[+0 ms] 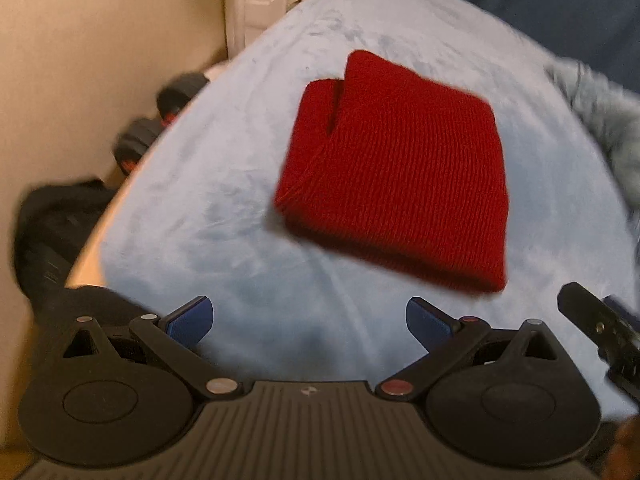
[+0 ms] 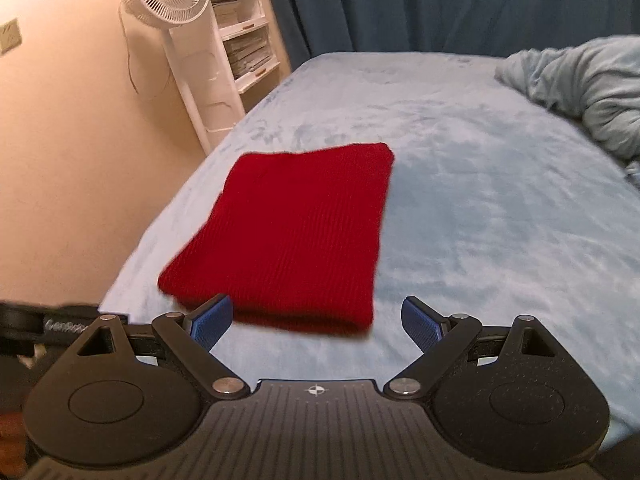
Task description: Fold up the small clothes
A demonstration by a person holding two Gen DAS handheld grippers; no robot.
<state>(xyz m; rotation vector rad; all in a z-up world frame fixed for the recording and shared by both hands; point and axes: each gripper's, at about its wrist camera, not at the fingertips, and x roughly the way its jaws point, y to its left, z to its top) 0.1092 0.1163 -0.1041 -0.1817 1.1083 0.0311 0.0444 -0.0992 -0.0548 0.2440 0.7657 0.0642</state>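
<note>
Garment: I see the red knit piece [image 2: 288,236] lying flat on the bed [image 2: 480,184], near its left edge, already a compact rectangle of stacked layers.
Fold: in the left view one flap overlaps another at the far end [image 1: 336,96]; the edges look fairly even.
Left tool [image 1: 310,326]: fingers spread, holding nothing, just short of the piece.
Right tool [image 2: 318,322]: fingers spread, empty, at the near edge.
Progress: I judge this piece essentially folded; perhaps tidying remains.
Blanket [image 2: 580,92]: bunched at the far right.
</note>
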